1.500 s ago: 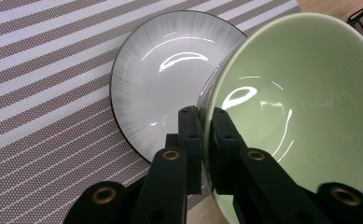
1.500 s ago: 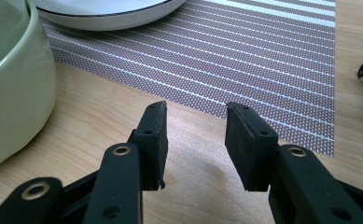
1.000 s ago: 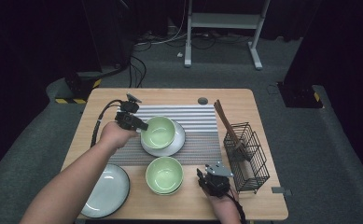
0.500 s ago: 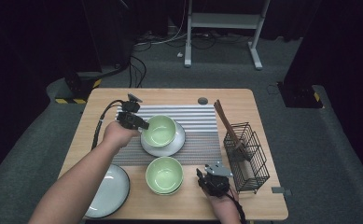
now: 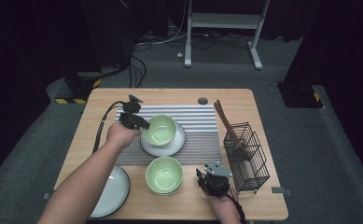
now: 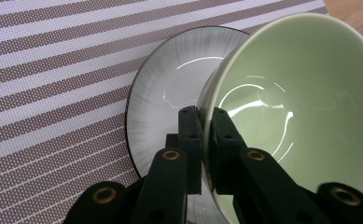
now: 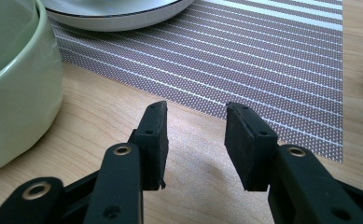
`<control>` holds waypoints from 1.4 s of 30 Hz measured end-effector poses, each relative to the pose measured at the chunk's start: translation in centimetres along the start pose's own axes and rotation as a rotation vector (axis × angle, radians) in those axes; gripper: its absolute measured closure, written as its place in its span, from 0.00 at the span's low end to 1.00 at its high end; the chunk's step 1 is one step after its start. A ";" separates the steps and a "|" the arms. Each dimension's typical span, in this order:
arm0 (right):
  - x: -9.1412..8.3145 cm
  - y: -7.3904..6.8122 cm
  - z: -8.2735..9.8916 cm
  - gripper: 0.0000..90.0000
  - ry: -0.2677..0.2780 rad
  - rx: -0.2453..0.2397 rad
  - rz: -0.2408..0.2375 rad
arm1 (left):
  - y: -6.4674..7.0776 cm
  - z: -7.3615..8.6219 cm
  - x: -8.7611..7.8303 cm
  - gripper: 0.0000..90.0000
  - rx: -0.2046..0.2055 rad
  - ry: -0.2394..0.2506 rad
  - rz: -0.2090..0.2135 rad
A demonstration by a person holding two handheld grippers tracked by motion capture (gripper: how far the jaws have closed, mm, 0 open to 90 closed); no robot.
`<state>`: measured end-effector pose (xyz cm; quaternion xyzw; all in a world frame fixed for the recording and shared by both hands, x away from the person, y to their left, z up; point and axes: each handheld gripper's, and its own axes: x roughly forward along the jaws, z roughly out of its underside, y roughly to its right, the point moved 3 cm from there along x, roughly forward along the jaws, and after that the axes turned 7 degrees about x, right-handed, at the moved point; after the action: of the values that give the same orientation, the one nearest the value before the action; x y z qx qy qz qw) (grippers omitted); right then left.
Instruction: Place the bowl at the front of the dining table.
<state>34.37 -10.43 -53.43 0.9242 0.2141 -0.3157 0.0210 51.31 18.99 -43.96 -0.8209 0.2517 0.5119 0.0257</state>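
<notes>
1. Green bowl [image 5: 160, 129], tilted over the grey plate [image 5: 175, 146] on the striped mat [image 5: 202, 140]: glazed, rigid, likely slippery and breakable.
2. Left gripper [image 6: 206, 135] pinches its rim, the sensible hold.
3. Right gripper [image 7: 195, 140] rests parted, empty.

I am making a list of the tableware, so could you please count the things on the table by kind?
Green bowls: 2, one held, one near the front edge
Plates: 2, one on the mat, one at front left
Striped mat: 1
Wire basket: 1
Total: 6
</notes>
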 end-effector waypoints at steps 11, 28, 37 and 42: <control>0.0 0.0 0.0 0.65 0.002 -0.002 -0.001 | -0.2 -0.3 0.8 0.95 -0.018 0.002 -0.005; 0.1 -0.1 0.0 0.65 0.001 -0.005 -0.007 | -0.2 -0.6 1.9 0.95 -0.032 -0.003 -0.006; 0.1 -0.1 0.0 0.65 -0.002 -0.002 -0.007 | -0.5 -0.5 2.2 0.94 -0.039 -0.007 -0.009; 0.1 -0.1 0.0 0.65 -0.001 -0.003 -0.007 | -0.3 -0.4 2.5 0.95 -0.035 -0.017 -0.016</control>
<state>34.38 -10.28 -53.48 0.9232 0.2178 -0.3159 0.0212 52.69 18.20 -45.94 -0.8189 0.2360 0.5229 0.0177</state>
